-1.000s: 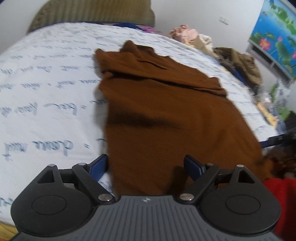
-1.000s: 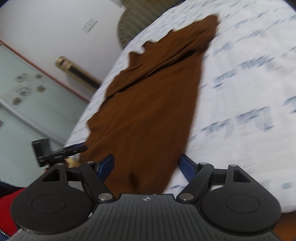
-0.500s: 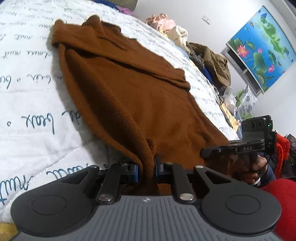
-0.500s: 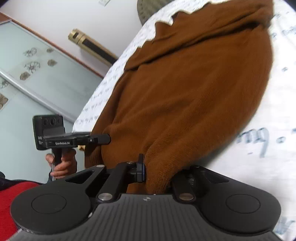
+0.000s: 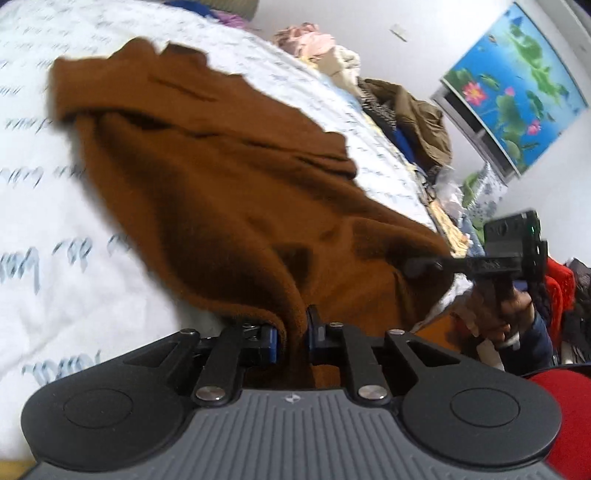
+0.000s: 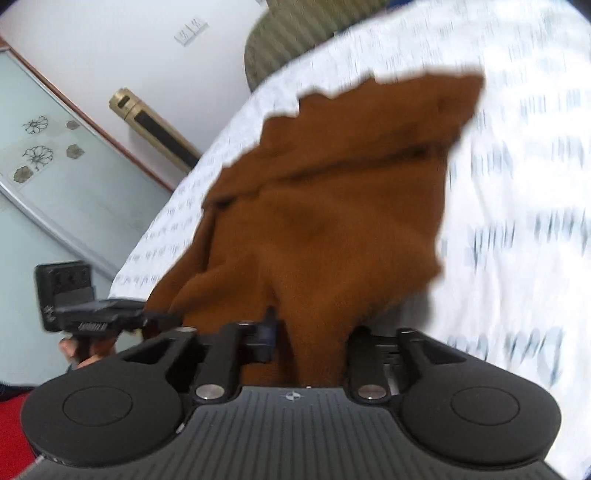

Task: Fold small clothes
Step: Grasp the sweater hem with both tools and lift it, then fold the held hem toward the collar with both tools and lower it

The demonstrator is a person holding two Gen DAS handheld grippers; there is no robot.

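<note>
A brown garment (image 5: 221,184) lies lengthwise on the white bed (image 5: 55,240), its far end folded over. My left gripper (image 5: 295,332) is shut on the near hem at the garment's left corner, and the cloth rises in a ridge from the pinch. At the right corner my right gripper (image 6: 314,332) has a thick bunch of the brown garment (image 6: 332,221) filling the gap between its fingers. Its jaws are opening while the cloth still hangs lifted from them. Each view shows the other gripper at the hem, the right gripper (image 5: 424,266) and the left gripper (image 6: 162,317).
A pile of loose clothes (image 5: 406,107) sits at the bed's far right corner under a lotus picture (image 5: 517,85). A padded headboard (image 6: 295,33) ends the printed sheet (image 6: 517,184). A glass door (image 6: 55,184) stands past the bed's left side. A person's hand (image 5: 513,310) grips the right handle.
Both grippers went from wide open over the hem to closed on it. The near edge has since lifted off the sheet and bunched, and the right jaws now stand wider around the cloth.
</note>
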